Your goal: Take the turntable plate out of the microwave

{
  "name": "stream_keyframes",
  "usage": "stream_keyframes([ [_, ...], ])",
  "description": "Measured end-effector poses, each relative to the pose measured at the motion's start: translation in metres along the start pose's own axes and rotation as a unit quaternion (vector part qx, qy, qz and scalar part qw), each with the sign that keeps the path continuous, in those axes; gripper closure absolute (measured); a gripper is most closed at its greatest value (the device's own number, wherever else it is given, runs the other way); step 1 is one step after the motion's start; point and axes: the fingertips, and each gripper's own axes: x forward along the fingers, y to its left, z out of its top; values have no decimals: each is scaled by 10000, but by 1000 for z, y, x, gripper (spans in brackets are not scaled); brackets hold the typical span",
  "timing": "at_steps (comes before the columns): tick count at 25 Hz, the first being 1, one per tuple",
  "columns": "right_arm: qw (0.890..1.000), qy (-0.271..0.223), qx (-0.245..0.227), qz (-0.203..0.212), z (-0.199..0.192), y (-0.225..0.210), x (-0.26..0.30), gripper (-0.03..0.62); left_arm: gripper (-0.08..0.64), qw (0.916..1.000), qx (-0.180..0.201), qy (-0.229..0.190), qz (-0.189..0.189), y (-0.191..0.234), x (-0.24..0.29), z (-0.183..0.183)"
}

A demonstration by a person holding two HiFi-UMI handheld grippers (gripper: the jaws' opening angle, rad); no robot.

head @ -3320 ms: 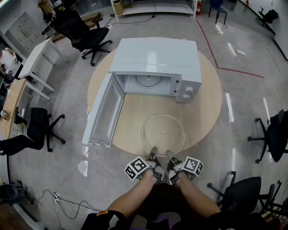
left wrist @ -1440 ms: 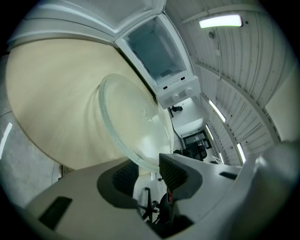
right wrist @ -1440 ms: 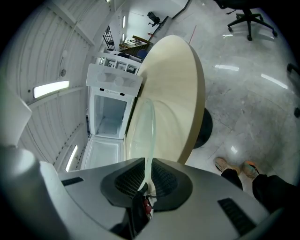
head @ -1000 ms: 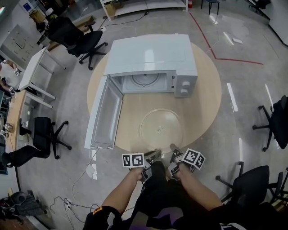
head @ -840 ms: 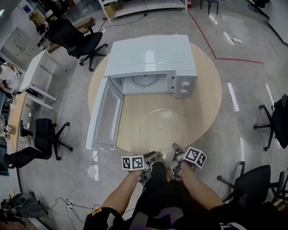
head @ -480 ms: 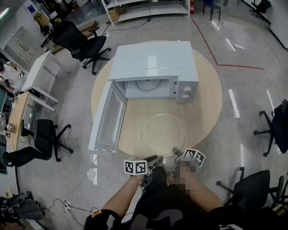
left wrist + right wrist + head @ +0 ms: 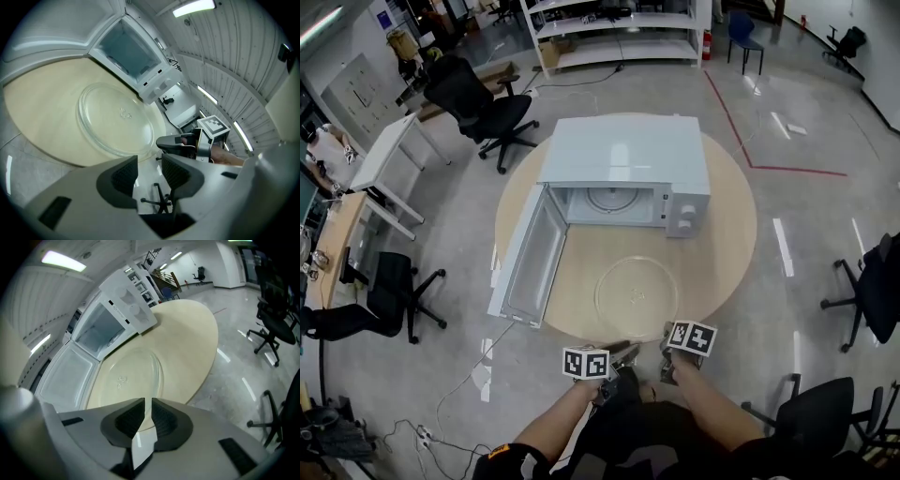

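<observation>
Although the left gripper [image 7: 149, 159] and the right gripper [image 7: 148, 401] each carry a cube [image 7: 586, 363] printed with black-and-white squares, these are patterns, not words. The print round the microwave's two knobs [image 7: 682, 217] is too small to read.

Seen from above, a white microwave [image 7: 623, 150] stands on a round wooden table [image 7: 727, 225], its door [image 7: 528, 255] swung wide to the left. Its chamber is only partly visible, with a faint round shape on its floor.

The clear glass plate [image 7: 635, 298] lies flat on the table in front of the microwave, outside it, its rim faint against the wood.

The left gripper hovers off the table's near edge, apart from the plate. Its jaws have just been opening and stand released, with nothing between them. The right gripper, just beside it, has its jaws nearly together with only a thin slit between them, gripping nothing.

The person's forearms are cut off at the bottom edge. Black office chairs [image 7: 483, 98] stand around the table.
</observation>
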Motion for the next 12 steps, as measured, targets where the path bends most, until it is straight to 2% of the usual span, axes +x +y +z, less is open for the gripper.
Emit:
stream_keyframes([
  [4, 9967, -377, -682, 226, 3, 15, -22, 543, 362, 9988, 321, -306, 200, -12, -11, 5],
  [6, 9916, -604, -997, 559, 3, 29, -35, 543, 415, 9961, 498, -520, 504, -15, -21, 9],
  [8, 9831, -828, -1352, 917, 3, 43, -49, 543, 504, 9915, 619, -802, 813, -17, -32, 15],
  [12, 9628, -1186, -2049, 1305, -1, 64, -88, 543, 514, 9804, 972, -1332, 1080, -38, -57, 23],
])
